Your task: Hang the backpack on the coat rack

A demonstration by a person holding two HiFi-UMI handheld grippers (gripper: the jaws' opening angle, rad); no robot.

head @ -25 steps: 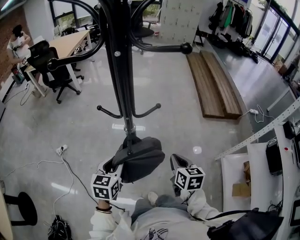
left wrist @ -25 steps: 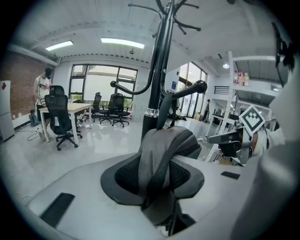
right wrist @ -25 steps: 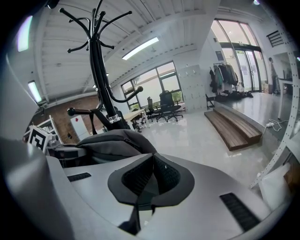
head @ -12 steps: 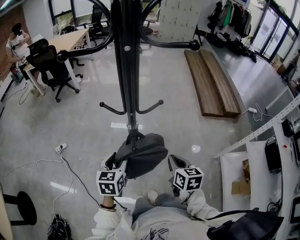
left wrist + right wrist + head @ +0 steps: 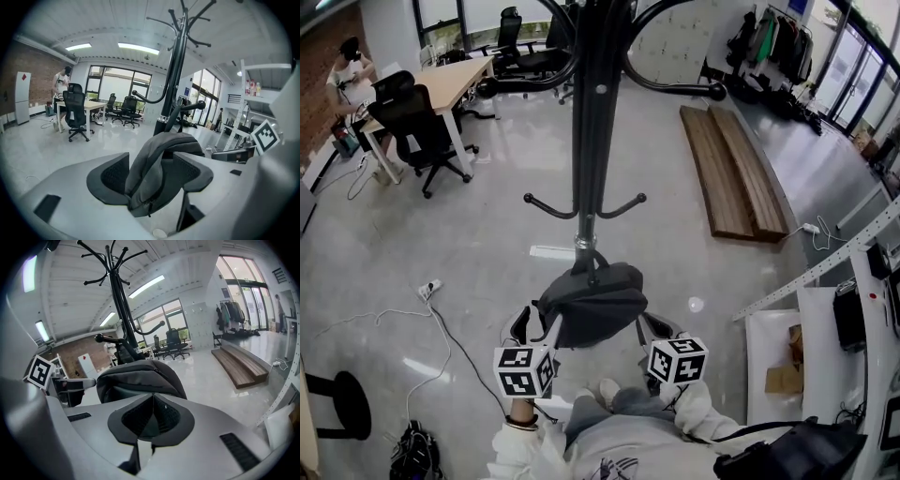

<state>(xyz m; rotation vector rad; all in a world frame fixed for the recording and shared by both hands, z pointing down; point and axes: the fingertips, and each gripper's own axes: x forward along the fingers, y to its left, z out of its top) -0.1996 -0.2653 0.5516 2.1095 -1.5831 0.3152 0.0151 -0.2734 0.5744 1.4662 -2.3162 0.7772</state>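
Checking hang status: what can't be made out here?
- Head view: coat rack top cut off by upper edge; base hidden under backpack.
- Head view: whether backpack is hooked on is unclear, since it overlaps the rack.
- Right gripper view: right gripper has shut jaws that hide any touch with backpack.

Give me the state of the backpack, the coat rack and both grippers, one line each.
Backpack: held up off the floor close to the rack's pole, not on a hook.
Coat rack: upright, visible hooks bare.
Left gripper: shut on a fold of the backpack.
Right gripper: shut, nothing between its jaws.
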